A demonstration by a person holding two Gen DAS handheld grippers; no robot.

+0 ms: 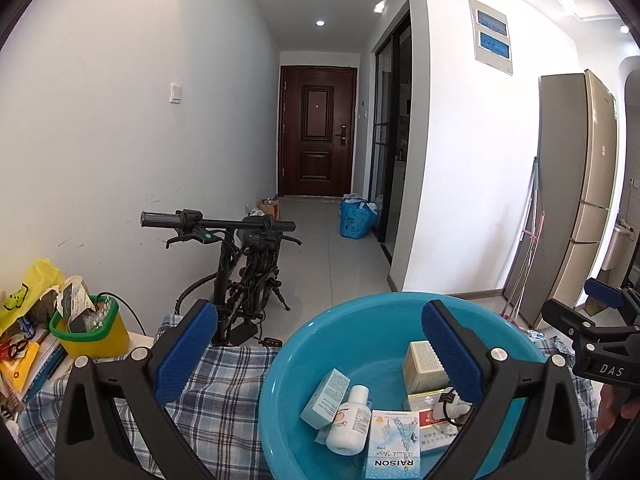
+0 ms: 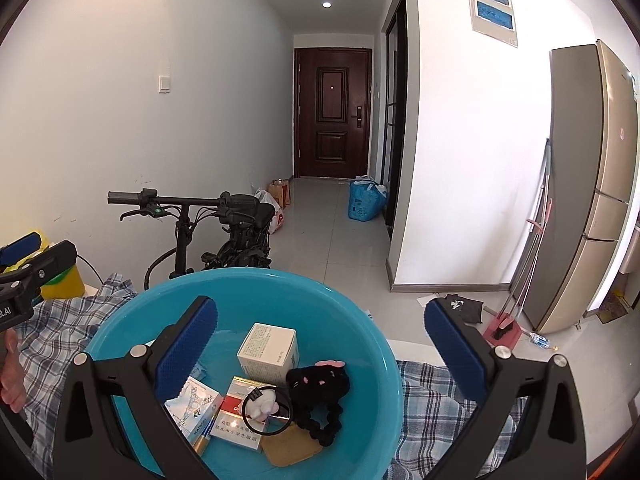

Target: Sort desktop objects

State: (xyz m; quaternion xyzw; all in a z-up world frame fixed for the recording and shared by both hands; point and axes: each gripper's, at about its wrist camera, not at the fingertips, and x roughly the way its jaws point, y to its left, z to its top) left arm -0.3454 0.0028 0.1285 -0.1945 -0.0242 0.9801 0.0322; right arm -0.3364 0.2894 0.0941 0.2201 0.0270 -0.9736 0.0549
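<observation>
Both claws, left [image 1: 320,360] and right [image 2: 320,356], stood spread and empty over one round blue plastic basin [image 2: 340,304] holding four small cardboard boxes [image 2: 269,347], one white bottle [image 1: 349,420] and one black plush scrunchie [image 2: 320,384].

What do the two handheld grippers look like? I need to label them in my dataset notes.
Both are alike: the left gripper and right gripper have black angular plastic frames with silver pivot bolts, and flat fingers faced with blue dimpled pads. White lettering marks the right gripper's body. No cables or sleeves show.
</observation>
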